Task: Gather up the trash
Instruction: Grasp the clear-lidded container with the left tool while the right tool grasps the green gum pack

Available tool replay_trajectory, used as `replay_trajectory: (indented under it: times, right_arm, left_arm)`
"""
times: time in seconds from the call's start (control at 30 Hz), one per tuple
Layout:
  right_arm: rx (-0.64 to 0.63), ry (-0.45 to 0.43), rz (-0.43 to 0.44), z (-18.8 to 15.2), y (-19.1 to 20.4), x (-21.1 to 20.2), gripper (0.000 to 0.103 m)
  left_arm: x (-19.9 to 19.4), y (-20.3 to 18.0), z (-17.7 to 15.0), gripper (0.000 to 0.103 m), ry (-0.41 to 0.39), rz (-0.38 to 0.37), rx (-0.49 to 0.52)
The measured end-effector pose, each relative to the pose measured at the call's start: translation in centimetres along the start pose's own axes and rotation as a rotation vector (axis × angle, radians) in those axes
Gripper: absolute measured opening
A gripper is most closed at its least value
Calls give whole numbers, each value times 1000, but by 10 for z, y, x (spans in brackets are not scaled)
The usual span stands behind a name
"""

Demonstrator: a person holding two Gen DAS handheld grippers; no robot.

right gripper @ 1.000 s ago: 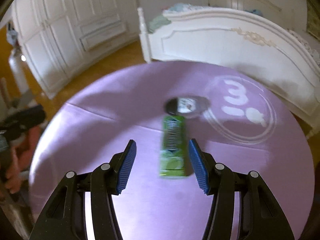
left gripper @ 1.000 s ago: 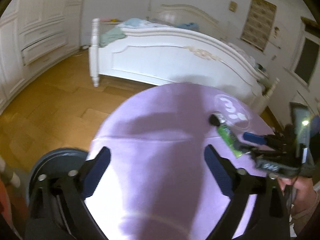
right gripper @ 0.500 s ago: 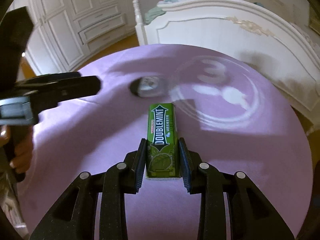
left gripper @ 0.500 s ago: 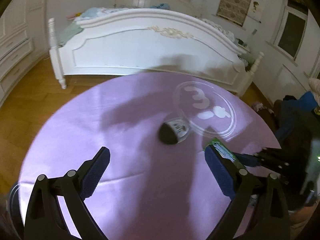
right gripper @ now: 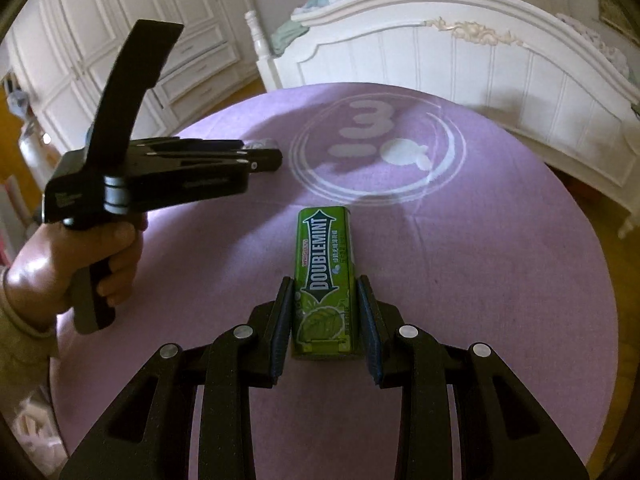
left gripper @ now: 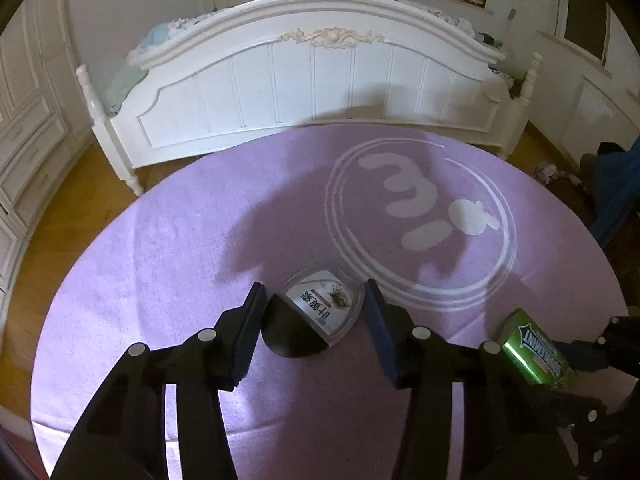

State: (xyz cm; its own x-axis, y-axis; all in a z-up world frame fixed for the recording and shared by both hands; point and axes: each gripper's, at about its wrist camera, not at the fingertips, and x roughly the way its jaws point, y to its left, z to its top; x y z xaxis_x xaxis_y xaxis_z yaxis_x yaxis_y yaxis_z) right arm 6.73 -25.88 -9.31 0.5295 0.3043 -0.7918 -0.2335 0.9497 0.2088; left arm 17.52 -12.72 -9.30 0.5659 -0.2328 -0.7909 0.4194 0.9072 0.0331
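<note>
L gripper (left gripper: 314,314) jaws just closing, now flanking small black tub w/ printed lid (left gripper: 320,312) on purple rug (left gripper: 160,248), pads close but contact unclear. R gripper (right gripper: 324,318) clamped on green Doublemint pack (right gripper: 325,276), pack pointing 12 o'clock toward white bed (right gripper: 460,52); L hand (right gripper: 80,264) at 9 o'clock.

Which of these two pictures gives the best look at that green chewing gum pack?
The right wrist view: the green gum pack lies lengthwise between the right gripper fingers, its label readable. In the left wrist view it sits near the right edge, partly hidden.
</note>
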Motion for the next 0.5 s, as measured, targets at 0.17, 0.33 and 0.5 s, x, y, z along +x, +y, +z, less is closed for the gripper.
replay_trajectory:
  times: [0.17, 0.33, 0.5]
  right_arm:
    - [5, -1, 0, 1, -2, 1, 32]
    - [42, -6, 56, -1, -3, 0, 32]
    - [34, -10, 122, -7, 19, -6, 32]
  left_arm:
    - [-6, 6, -8, 49, -19, -53, -34]
    - [-29, 11, -22, 49, -50, -73, -59]
    - [-77, 27, -46, 49, -130, -22, -75]
